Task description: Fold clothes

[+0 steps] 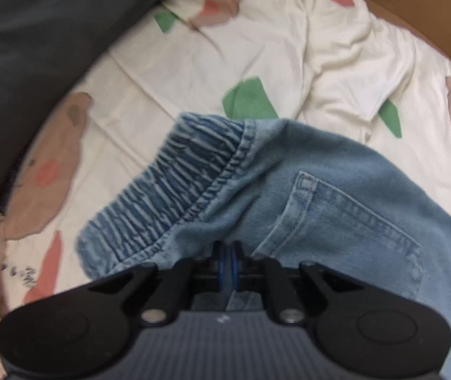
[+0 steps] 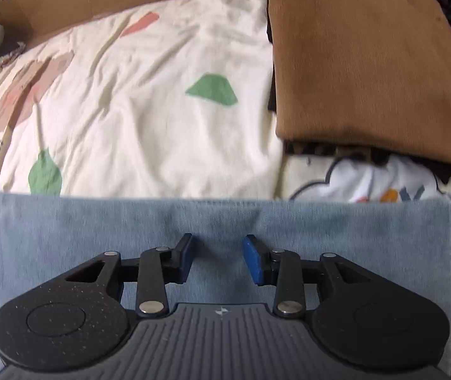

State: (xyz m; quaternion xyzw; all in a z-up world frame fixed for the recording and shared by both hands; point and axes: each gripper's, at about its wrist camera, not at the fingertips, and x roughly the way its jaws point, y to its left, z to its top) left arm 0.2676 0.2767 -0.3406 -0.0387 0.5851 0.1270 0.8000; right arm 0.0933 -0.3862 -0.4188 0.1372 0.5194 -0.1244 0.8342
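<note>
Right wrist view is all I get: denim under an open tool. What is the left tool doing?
Observer: The left tool is shut on the jeans, pinching the denim just below the elastic waistband.
Operator: Which face of the jeans is up there?
Observer: A stitched patch pocket shows beside the grip.
Operator: Anything else on the bed on that side?
Observer: A crumpled white garment lies beyond the jeans on the printed sheet.

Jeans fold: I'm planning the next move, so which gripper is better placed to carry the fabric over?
Left. The left gripper is shut on the jeans beside the waistband; the right gripper is open above flat denim, gripping nothing.
</note>
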